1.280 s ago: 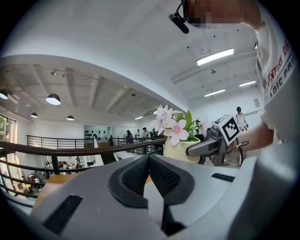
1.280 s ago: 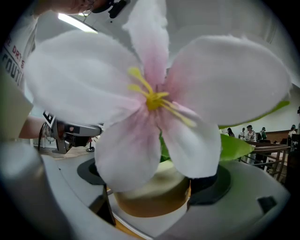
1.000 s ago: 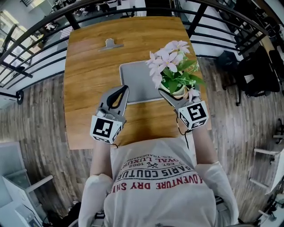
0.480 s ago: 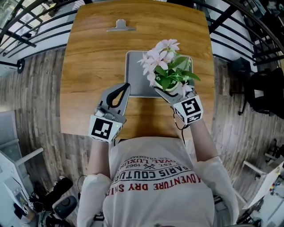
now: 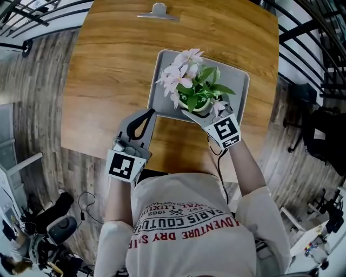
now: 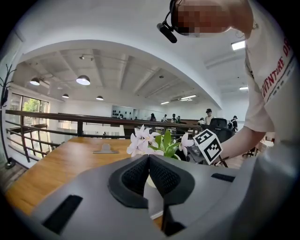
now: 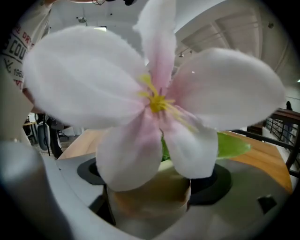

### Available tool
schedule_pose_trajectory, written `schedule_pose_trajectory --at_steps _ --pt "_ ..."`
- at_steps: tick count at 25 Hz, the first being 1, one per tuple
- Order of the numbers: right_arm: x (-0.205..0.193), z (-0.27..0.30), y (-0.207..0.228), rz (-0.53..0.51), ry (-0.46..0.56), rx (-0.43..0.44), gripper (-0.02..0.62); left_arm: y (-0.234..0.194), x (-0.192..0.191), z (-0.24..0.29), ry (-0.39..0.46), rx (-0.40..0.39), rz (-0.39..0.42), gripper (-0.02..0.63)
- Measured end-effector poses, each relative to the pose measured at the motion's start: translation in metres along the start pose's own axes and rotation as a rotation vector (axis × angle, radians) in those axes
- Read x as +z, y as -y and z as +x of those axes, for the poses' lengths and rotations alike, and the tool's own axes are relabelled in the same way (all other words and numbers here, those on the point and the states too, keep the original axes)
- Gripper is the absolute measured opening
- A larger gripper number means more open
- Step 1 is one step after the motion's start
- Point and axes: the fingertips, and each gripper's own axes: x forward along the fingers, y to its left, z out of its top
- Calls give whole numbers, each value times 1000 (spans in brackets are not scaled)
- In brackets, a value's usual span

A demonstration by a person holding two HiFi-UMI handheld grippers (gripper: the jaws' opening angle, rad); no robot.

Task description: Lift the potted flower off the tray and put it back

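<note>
The potted flower, pink-white blooms and green leaves in a small pale pot, stands over the front part of the grey tray. My right gripper is shut on the pot from the near side. In the right gripper view the pot sits between the jaws and a large bloom fills the picture. Whether the pot rests on the tray is hidden. My left gripper is shut and holds nothing, just left of the tray's front corner. Its closed jaws point toward the flower.
A metal clip lies at the far edge of the wooden table. Black railings ring the table's far side. The right gripper's marker cube shows in the left gripper view. Wood floor surrounds the table.
The right gripper has carried the potted flower from the tray's right front corner inward over the tray. The left gripper has stayed beside the tray, shut.
</note>
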Motion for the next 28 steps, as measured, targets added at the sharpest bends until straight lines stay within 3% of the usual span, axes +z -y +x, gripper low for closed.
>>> schedule_pose_trajectory --at_steps 7,17,22,28 --pt "-17 21 4 -13 12 136 492 2 -25 20 -30 43 -41 14" --pt "-25 34 -2 5 38 246 492 -5 -40 28 -58 69 -67 14" --pt "-26 36 -2 7 28 218 492 -6 -42 29 -58 64 -56 14" --pt "-26 28 5 -28 3 73 492 4 -37 32 -43 11 -27 14"
